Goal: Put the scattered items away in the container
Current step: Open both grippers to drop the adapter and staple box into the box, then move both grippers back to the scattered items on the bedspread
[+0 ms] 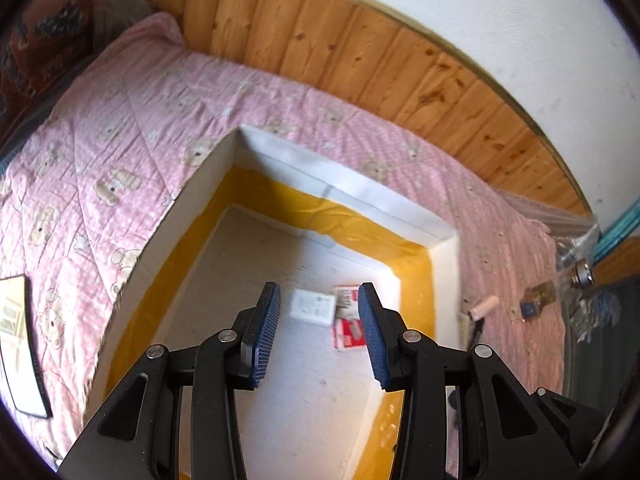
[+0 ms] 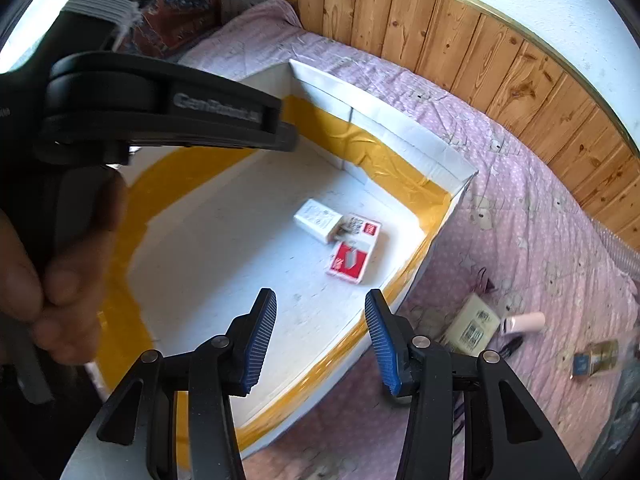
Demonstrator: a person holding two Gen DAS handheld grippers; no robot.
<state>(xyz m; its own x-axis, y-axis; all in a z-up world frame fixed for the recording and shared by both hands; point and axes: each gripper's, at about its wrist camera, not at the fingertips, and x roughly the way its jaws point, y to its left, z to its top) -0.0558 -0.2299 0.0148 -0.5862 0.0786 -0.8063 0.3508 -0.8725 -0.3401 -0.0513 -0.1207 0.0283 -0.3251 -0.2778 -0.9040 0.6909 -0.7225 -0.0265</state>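
A white foam box with yellow tape along its rim (image 1: 312,176) (image 2: 400,120) lies on the pink bedspread. Inside lie a white charger block (image 1: 313,307) (image 2: 318,220) and two red-and-white card packs (image 1: 350,330) (image 2: 352,260). My left gripper (image 1: 318,332) is open and empty above the box floor, the charger between its fingers. My right gripper (image 2: 320,340) is open and empty over the box's near right rim. On the bedspread to the right lie a beige box (image 2: 472,326), a pink tube (image 1: 484,306) (image 2: 524,322) and a small bottle (image 1: 538,300) (image 2: 594,358).
A wood-panelled wall (image 1: 360,48) runs behind the bed. A dark-framed tablet or mirror (image 1: 18,344) lies at the left on the bedspread. Clear plastic wrap (image 1: 580,240) sits at the right edge. The left gripper's body and the hand (image 2: 60,280) fill the right wrist view's left.
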